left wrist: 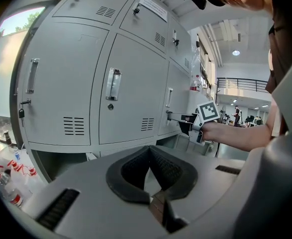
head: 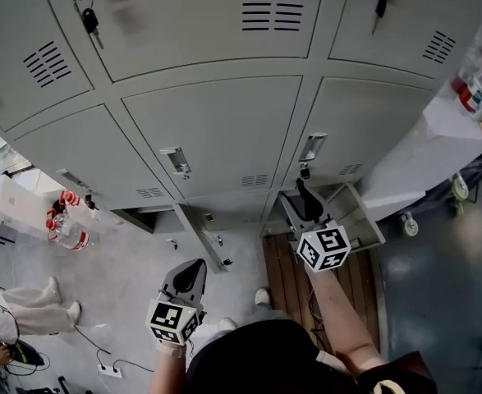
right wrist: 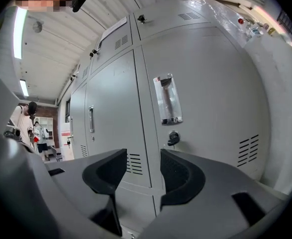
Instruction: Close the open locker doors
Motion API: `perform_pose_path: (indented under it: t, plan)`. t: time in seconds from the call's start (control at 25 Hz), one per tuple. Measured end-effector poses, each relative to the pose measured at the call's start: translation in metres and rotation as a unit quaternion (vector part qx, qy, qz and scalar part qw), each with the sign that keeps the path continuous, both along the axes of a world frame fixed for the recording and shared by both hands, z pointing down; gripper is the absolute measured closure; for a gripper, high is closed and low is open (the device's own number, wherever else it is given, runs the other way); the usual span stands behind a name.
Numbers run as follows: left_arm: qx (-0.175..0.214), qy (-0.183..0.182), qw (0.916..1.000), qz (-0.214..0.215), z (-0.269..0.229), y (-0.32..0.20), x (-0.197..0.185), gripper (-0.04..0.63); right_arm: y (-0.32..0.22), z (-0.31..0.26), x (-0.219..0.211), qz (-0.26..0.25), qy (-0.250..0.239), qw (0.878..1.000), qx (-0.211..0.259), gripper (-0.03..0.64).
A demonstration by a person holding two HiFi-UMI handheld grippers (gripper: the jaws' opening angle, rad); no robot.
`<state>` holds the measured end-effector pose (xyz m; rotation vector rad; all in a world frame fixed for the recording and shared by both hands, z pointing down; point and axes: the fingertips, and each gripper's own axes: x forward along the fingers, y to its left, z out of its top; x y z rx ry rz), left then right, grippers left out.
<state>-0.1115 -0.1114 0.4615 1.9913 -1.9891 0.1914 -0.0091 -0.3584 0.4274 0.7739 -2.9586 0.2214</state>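
On the grey floor (head: 134, 290) are set the lockers (head: 216, 130), a slatted wooden board (head: 286, 263), a white power strip (head: 109, 371) and plastic bottles (head: 70, 235).

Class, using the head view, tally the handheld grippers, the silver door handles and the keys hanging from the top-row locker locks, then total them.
Grey handheld grippers with marker cubes: 2
Silver metal door handles on grey lockers: 3
Dark keys hanging from top-row locks: 2
Total: 7
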Motion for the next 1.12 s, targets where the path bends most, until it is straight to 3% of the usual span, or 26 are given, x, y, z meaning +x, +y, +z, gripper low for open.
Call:
perform_pose_path:
  t: [0.44,0.8,1.12]
  plan:
    - [-0.007,0.007,0.9938,0.11,0.014,-0.031,0.062,0.577,0.0,0.031,0.134,0.124,0.032,0.992,-0.016,0.393]
    - [-0.029,0.013,0.9763,0.214,0.034,-0.071,0.128,0.578,0.004,0.072,0.262,0.24,0.057,0.968,-0.045,0.393]
    - [-0.059,0.025,0.9614,0.268,0.055,-0.097,0.164,0.578,-0.003,0.122,0.326,0.298,0.092,0.946,-0.087,0.388]
